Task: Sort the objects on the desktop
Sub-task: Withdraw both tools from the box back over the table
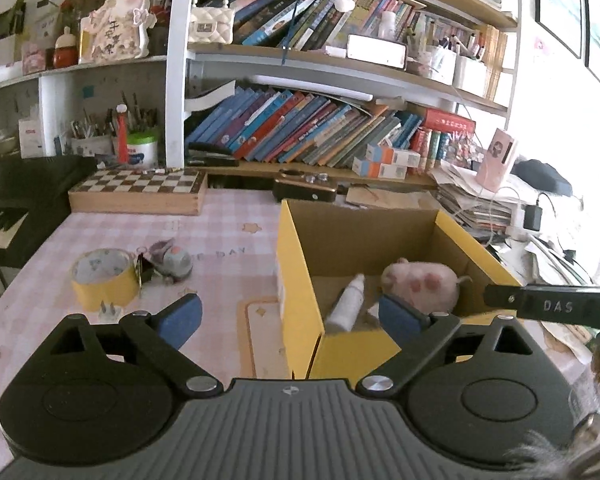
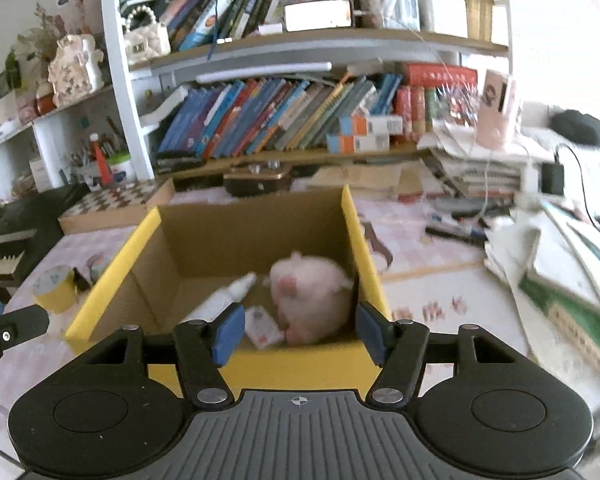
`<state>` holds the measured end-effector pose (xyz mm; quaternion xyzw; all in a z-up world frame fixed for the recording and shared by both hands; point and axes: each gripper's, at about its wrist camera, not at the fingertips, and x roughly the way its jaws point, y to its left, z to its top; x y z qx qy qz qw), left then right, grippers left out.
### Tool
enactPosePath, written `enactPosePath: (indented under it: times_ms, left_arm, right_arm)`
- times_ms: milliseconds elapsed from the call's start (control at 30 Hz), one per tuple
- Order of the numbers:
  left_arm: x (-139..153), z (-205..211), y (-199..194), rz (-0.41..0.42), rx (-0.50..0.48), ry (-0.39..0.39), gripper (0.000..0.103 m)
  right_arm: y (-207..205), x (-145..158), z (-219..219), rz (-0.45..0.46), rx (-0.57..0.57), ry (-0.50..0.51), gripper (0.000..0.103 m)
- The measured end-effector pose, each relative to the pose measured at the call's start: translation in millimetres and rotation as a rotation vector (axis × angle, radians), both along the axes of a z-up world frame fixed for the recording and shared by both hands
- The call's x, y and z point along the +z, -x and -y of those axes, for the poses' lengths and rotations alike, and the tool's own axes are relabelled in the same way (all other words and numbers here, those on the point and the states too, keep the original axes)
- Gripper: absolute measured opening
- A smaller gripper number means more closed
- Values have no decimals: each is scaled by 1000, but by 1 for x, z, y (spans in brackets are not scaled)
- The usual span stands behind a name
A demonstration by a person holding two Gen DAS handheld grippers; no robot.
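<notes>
A yellow cardboard box (image 1: 300, 280) stands open on the pink checked desk. Inside lie a pink plush pig (image 1: 420, 284), a white bottle (image 1: 350, 300) and a small card (image 2: 262, 330). The box (image 2: 112, 276), pig (image 2: 312, 300) and bottle (image 2: 224, 300) also show in the right wrist view. My left gripper (image 1: 292, 316) is open and empty, over the box's left wall. My right gripper (image 2: 300, 334) is open and empty, just above the box's near wall. A yellow tape roll (image 1: 104, 280) and a small grey toy (image 1: 172, 260) lie left of the box.
A chessboard box (image 1: 140, 192) and a black keyboard (image 1: 16, 208) sit at the back left. Bookshelves (image 1: 320, 136) fill the back. Stacks of papers and books (image 2: 560, 264), pens (image 2: 456, 232) and cables crowd the right side of the desk.
</notes>
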<state>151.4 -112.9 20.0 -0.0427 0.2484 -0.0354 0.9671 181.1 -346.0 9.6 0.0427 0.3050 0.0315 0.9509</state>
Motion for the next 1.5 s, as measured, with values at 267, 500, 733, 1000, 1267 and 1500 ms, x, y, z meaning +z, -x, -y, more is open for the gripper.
enactPosePath:
  times_ms: [267, 500, 733, 1000, 1267, 1500]
  left_arm:
    - [-7, -28, 31, -19, -31, 11, 97]
    - [-17, -56, 55, -71, -51, 8, 99]
    - [-26, -75, 75, -124, -96, -4, 100]
    - [-35, -95, 98, -171, -152, -22, 101]
    - [-37, -124, 118, -174, -131, -24, 101]
    - [-33, -156, 131, -151, -51, -13, 103]
  right_arm:
    - [34, -8, -29, -54, -59, -6, 65]
    - [68, -15, -64, -88, -75, 7, 66]
    - [99, -23, -96, -128, -83, -14, 66]
    - [126, -33, -129, -166, -89, -36, 68]
    - [139, -35, -164, -176, -53, -37, 70]
    - [137, -31, -198, -163, 20, -13, 70]
